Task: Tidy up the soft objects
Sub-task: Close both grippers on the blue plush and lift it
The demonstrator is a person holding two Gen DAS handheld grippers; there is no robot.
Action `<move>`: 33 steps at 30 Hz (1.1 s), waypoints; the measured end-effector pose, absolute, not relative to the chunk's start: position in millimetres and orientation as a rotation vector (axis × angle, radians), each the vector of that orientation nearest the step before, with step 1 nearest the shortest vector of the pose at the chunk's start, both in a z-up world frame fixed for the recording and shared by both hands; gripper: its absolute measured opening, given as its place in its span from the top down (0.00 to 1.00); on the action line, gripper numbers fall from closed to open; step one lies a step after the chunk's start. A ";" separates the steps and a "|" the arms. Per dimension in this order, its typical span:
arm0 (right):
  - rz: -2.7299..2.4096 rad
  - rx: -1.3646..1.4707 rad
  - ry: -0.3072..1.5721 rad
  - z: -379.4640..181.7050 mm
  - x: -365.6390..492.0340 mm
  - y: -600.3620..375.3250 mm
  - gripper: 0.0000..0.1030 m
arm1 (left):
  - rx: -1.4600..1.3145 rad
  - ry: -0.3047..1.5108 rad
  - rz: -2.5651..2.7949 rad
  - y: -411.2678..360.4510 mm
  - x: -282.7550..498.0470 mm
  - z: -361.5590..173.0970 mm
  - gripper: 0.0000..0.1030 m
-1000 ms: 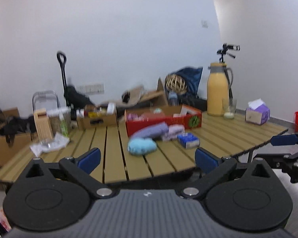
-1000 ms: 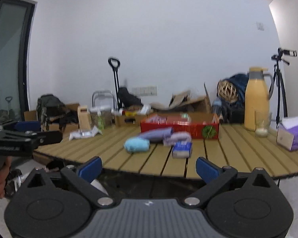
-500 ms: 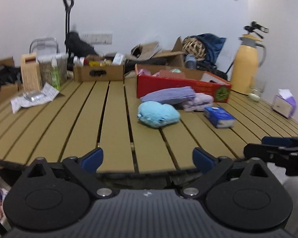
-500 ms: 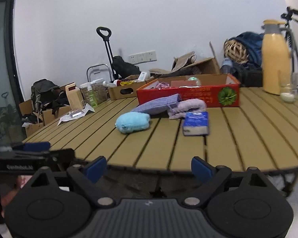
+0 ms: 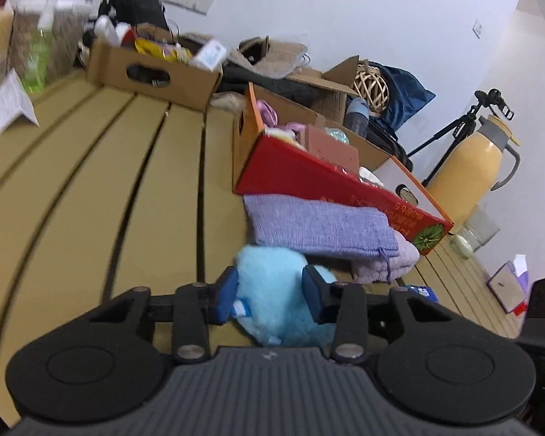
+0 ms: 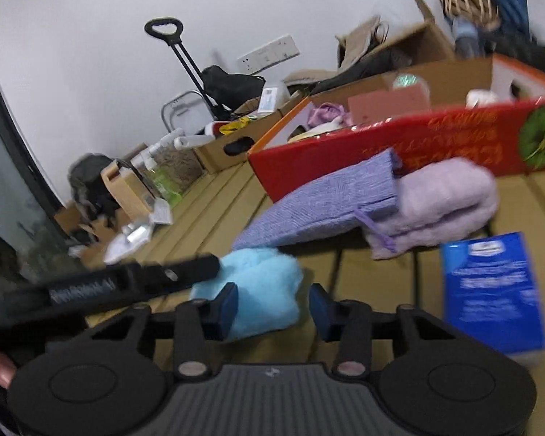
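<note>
Lying on the slatted surface (image 5: pixel 91 189): one blue plush (image 5: pixel 276 290), left gripper (image 5: pixel 270 296) jaws closing in and pinching it; right gripper (image 6: pixel 272 305) jaws also closing, plush between, contact unclear. Beyond: two folded purple cloths (image 6: pixel 345 200), one red box (image 5: pixel 345 185), one blue packet (image 6: pixel 490 287).

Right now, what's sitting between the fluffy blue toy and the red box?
In both wrist views, a folded purple knit cloth lies between the fluffy blue toy and the red box.

Slatted wooden table (image 5: pixel 91 189) fills the left. Red box (image 5: pixel 330 185), purple cloth (image 5: pixel 319 227), blue plush (image 5: pixel 272 290) sit centre-right. Brown box (image 5: pixel 152 72) up top.
</note>
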State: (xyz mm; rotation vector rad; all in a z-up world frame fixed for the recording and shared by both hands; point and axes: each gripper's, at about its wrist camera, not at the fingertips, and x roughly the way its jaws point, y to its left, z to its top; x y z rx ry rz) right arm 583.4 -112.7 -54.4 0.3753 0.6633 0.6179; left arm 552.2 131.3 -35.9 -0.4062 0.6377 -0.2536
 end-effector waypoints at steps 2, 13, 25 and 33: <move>0.639 0.407 0.666 -59.9 588.4 -113.2 0.61 | -0.430 0.636 -0.265 134.9 552.4 -39.0 0.62; 0.723 0.438 0.733 -59.7 576.5 -115.7 0.65 | -0.573 0.698 -0.251 135.2 511.7 -34.7 0.62; 0.648 0.471 0.585 -24.9 453.1 -202.0 0.66 | -0.482 0.647 -0.404 48.2 449.6 11.9 0.62; 0.548 0.462 0.483 4.7 491.0 -259.3 0.66 | -0.423 0.670 -0.529 -13.1 556.6 47.6 0.62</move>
